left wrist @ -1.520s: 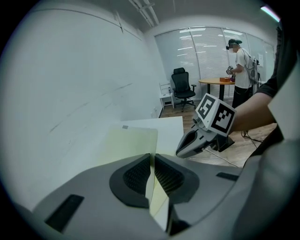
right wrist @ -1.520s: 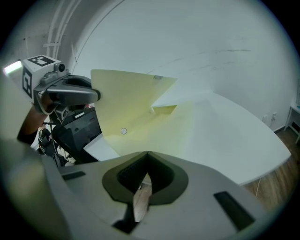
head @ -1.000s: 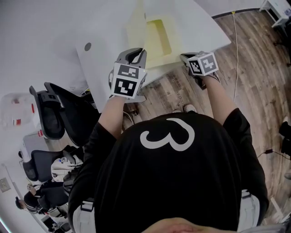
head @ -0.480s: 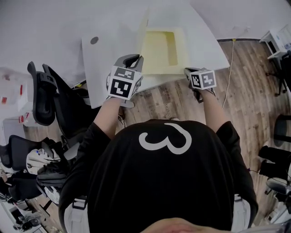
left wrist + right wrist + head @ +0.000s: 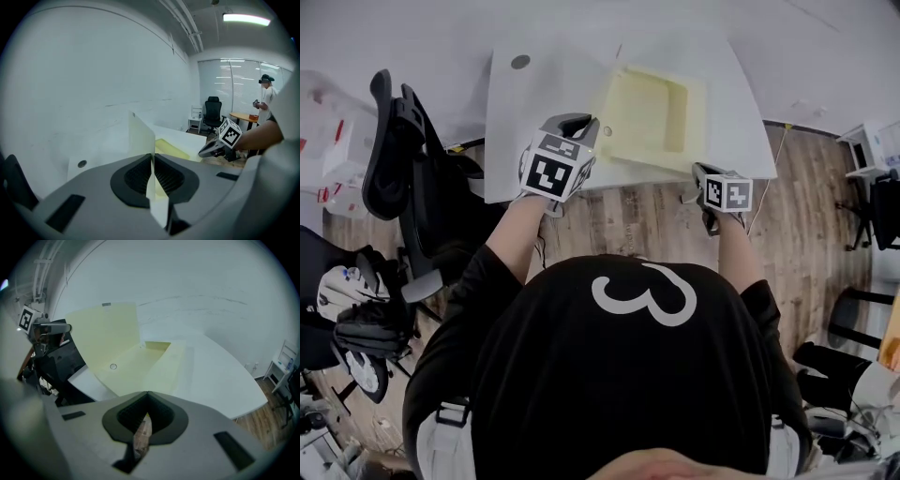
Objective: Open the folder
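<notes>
Pale yellow folder (image 5: 649, 120) sits on the white table (image 5: 525, 131), its cover (image 5: 140, 136) raised and pinched tight by the left gripper (image 5: 151, 159) at the folder's eight o'clock. At its five o'clock, just off the table edge, the right gripper (image 5: 146, 401) has its jaws closed on nothing.

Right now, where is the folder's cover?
The cover stands raised along the left side of the folder on the white table, towards the head view's left. Its near edge is pinched in the left gripper.
</notes>
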Available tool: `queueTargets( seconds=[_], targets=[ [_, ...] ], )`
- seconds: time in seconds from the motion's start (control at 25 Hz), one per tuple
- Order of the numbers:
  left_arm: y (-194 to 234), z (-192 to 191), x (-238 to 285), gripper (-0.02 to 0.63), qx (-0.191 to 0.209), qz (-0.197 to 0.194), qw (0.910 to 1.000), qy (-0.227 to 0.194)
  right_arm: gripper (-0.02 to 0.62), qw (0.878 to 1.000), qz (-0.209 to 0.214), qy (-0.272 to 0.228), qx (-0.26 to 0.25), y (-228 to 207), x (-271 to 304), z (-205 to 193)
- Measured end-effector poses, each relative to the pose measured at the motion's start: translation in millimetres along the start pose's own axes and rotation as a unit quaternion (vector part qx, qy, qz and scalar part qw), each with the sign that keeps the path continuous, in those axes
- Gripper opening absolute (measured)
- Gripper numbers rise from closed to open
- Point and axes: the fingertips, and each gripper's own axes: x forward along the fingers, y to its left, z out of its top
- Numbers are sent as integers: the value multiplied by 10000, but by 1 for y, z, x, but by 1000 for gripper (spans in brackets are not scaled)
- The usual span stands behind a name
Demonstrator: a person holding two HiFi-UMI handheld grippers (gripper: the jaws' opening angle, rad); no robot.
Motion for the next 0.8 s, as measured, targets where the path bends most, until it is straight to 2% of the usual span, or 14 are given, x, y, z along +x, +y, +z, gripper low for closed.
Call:
queueTargets(
  seconds=[0.36,0.6,0.8],
  targets=[
    [35,-23,-19,29,-598,29,9982,-23,23,9991,-266,21,-330,3,-1,1],
    [60,-51,-28,29,-1272,107,9918,-34,23,9985,-387,-24,-390,2,0,0],
    [75,-76,-33,29,-1523,310,9878,42,23,9983,-433,-55,-381,1,-2,0]
  ],
)
